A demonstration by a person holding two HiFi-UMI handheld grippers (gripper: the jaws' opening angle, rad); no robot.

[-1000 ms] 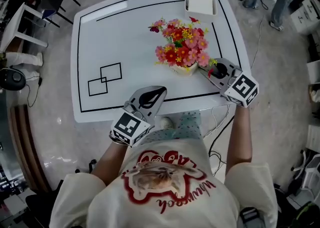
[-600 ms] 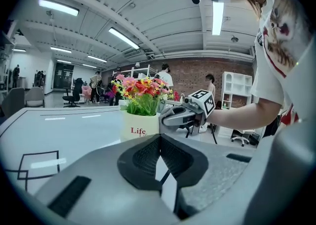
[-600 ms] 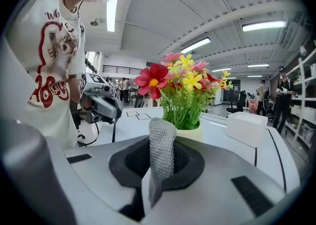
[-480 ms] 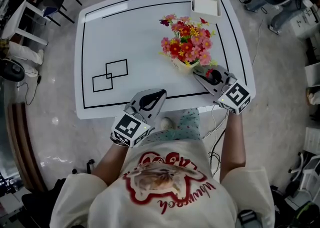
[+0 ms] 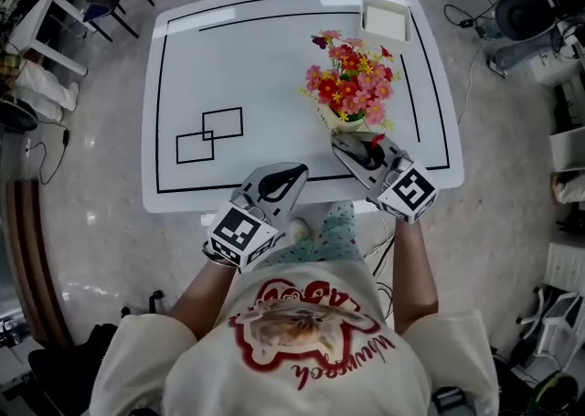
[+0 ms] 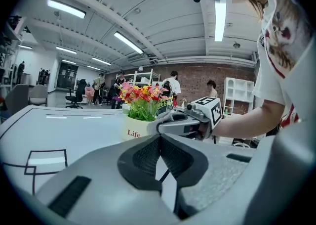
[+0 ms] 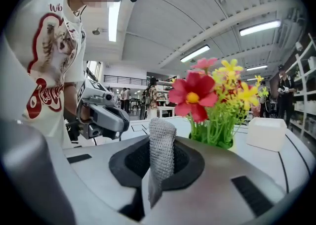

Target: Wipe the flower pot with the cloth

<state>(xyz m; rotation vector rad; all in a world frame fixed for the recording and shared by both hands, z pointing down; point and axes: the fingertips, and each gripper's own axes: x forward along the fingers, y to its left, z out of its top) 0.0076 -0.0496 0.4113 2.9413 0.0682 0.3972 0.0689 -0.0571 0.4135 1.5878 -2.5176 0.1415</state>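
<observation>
R claw (image 5: pixel 340 143) was clamped on cloth (image 7: pixel 161 152), just beside flower pot (image 6: pixel 134 129). L claw (image 6: pixel 159 140) was shut, empty, over worktop (image 5: pixel 256 67) edge. Approach step imo; next: press cloth to pot wall.

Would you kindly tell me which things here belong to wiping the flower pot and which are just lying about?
For the job: flower pot; grey cloth, pinched in the right gripper.

Just lying about: white tray at the table's far corner; black rectangles marked on the table; left gripper, shut on nothing.
</observation>
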